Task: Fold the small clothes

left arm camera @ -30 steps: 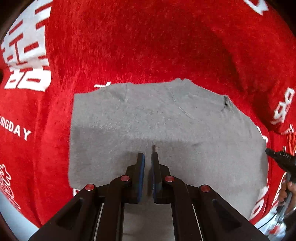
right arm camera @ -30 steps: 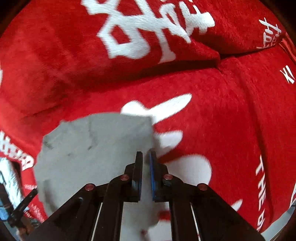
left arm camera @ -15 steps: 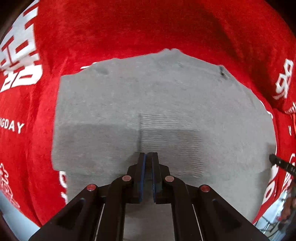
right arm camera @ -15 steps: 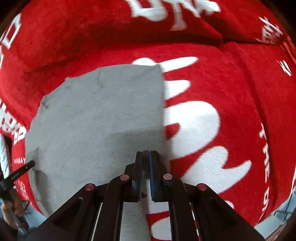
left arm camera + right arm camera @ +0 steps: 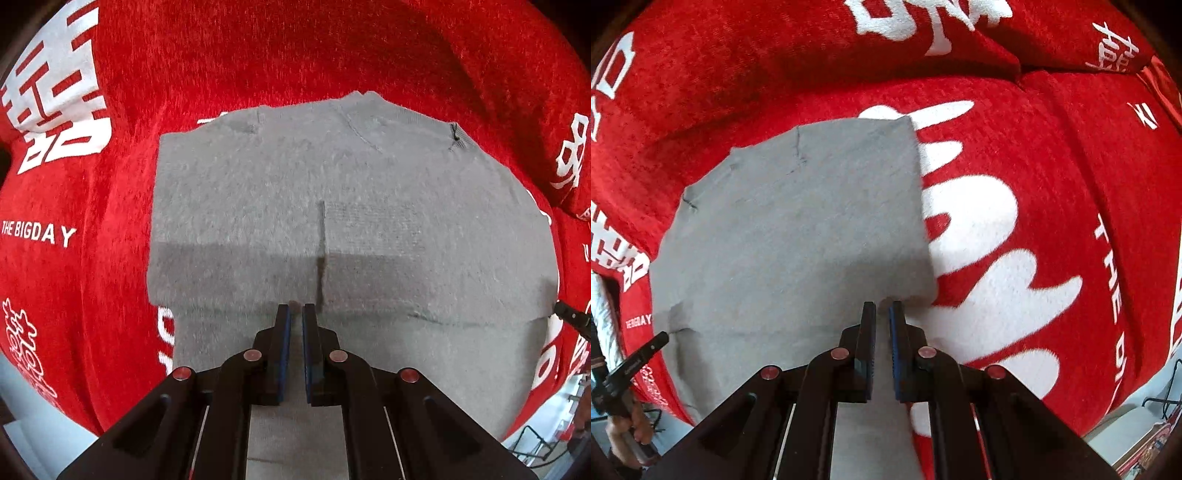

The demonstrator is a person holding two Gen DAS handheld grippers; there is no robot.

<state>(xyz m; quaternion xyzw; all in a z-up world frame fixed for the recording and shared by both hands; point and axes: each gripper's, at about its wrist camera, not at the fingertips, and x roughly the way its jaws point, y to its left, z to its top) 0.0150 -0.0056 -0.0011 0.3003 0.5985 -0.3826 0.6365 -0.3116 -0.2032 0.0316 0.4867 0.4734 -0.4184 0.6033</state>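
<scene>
The grey garment point(image 5: 332, 206) lies on the red blanket point(image 5: 332, 55). The left gripper point(image 5: 296, 310) and right gripper point(image 5: 882, 308) are both pinched nearly closed on its near hem — best carried level, 2 corners together, keeping edges aligned.

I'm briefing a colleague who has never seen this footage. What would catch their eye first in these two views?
First, the bright red plush blanket with bold white lettering, filling both views. Next, the gray garment lying flat on it, in the middle of the left view and left of centre in the right view. Then the two black grippers at the bottom of each view, the left gripper and right gripper, each pinching the gray fabric's near edge.
</scene>
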